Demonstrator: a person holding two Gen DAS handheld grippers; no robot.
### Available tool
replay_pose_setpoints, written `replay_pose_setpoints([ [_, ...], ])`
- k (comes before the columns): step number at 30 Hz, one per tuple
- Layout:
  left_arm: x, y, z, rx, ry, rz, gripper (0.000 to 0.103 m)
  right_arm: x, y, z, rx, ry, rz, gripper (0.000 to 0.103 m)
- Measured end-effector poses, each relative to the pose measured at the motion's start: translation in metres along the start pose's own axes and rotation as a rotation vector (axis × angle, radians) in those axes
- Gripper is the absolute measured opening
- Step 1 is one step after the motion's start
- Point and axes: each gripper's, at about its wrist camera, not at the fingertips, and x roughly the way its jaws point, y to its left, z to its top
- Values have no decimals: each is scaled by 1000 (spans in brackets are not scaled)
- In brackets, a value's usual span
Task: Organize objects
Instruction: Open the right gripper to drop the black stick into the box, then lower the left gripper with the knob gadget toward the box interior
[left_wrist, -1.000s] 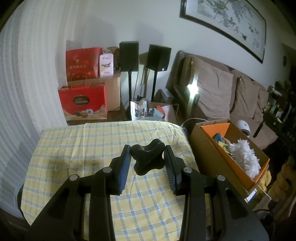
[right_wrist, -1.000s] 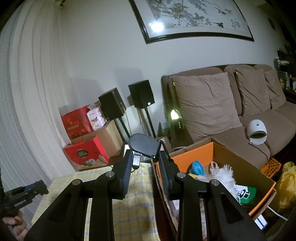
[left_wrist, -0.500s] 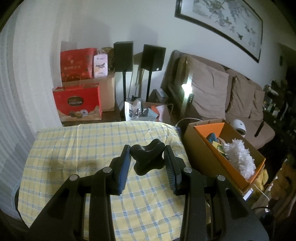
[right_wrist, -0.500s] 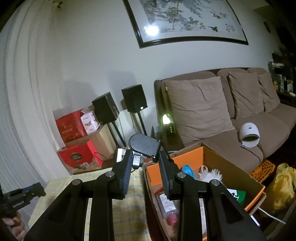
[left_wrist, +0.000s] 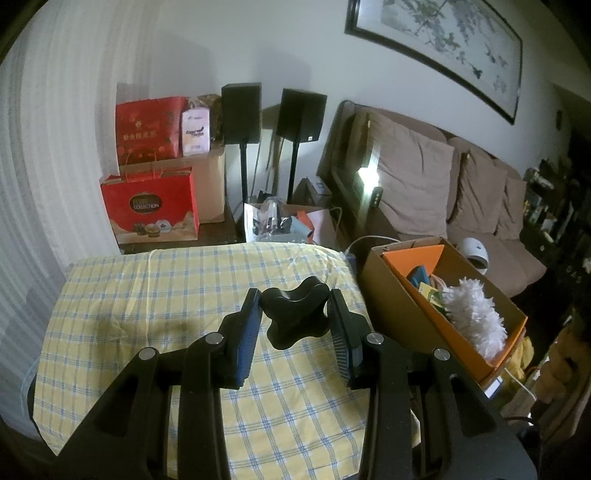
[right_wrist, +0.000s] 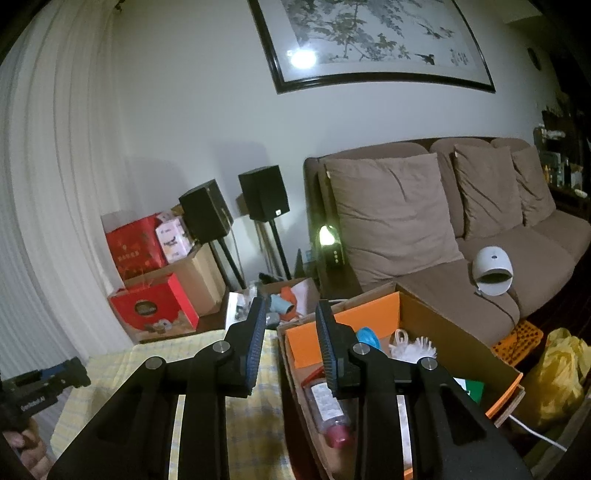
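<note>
My left gripper (left_wrist: 293, 315) is shut on a black lobed knob (left_wrist: 295, 317) and holds it above the yellow checked tablecloth (left_wrist: 155, 295). My right gripper (right_wrist: 291, 321) is open and empty, above the near left corner of the cardboard box (right_wrist: 461, 332). The box has an orange liner and holds a white fluffy duster (right_wrist: 417, 347), a blue item (right_wrist: 367, 336) and a pink-capped bottle (right_wrist: 328, 410). In the left wrist view the box (left_wrist: 388, 295) stands right of the table.
Two black speakers (left_wrist: 242, 112) on stands and red gift bags (left_wrist: 151, 206) are behind the table. A brown sofa (right_wrist: 480, 229) with a white dome device (right_wrist: 493, 271) is at the right. A yellow bag (right_wrist: 557, 373) lies right of the box.
The black object that my right gripper held is gone from its jaws, which now stand wider apart. The left gripper keeps hold of the knob and has shifted slightly.
</note>
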Motion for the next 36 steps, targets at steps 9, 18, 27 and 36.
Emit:
replay_pose_setpoints([
  [9,-3,-7,5,13,-18,-10,33,4,-8,4,10,13,-9,27],
  [18,6,-29,13,31,-22,-51,33,15,-39,1,46,76,-75,27],
  [27,13,-48,15,61,-21,-69,33,17,-46,-3,33,85,-146,17],
  [36,16,-67,30,84,-65,-74,33,19,-37,-5,-36,87,-188,4],
])
